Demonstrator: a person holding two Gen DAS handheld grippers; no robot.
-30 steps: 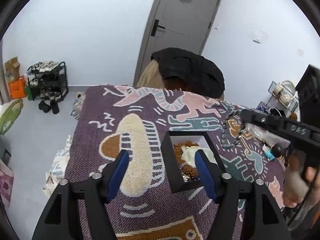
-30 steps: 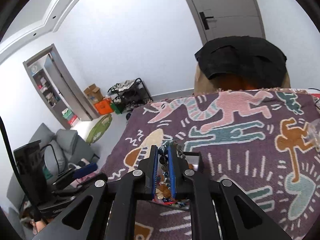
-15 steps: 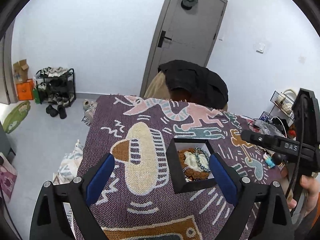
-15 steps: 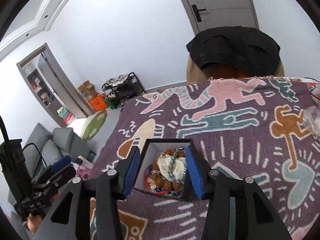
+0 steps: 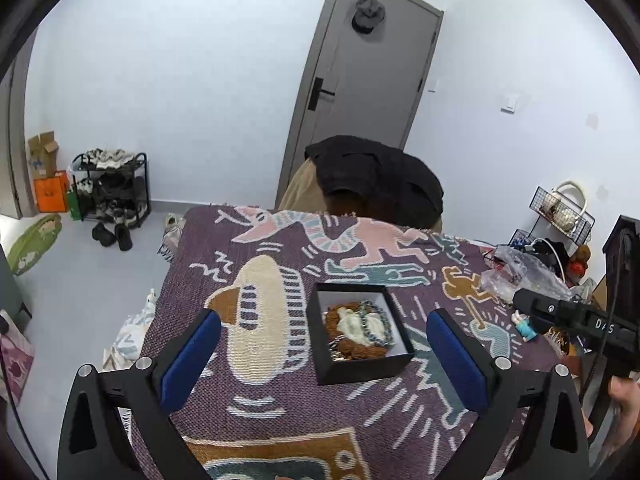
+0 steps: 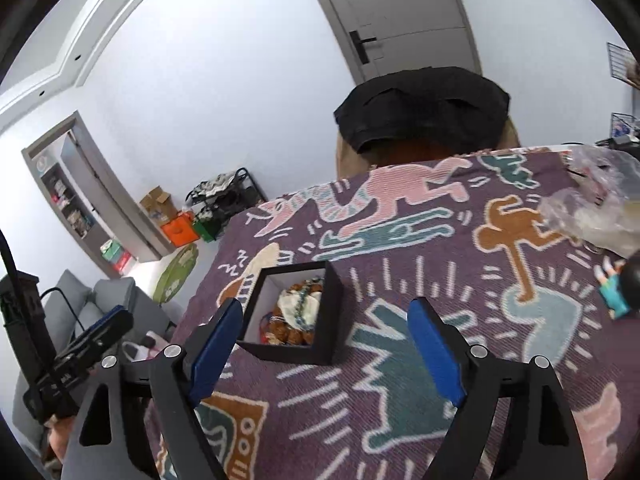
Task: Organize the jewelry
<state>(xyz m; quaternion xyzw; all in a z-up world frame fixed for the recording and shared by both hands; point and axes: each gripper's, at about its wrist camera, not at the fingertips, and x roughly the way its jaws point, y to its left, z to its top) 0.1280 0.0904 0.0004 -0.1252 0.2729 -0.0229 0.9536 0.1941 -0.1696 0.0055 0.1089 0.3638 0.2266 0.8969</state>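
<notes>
Patterned woven tabletop (image 5: pixel 280 384); black jewelry box (image 5: pixel 360 336) near centre, holding beaded jewelry (image 5: pixel 370 322) heaped inside. Left hand-held gripper (image 5: pixel 324 354) and right hand-held gripper (image 6: pixel 326 350) both spread wide, empty. Risk: strands spilling if box nudged.

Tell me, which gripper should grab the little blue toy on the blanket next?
Probably the right gripper. It is open and empty, and the little blue toy lies on its side of the blanket. The left gripper, also open, faces the black box, farther from it.
</notes>
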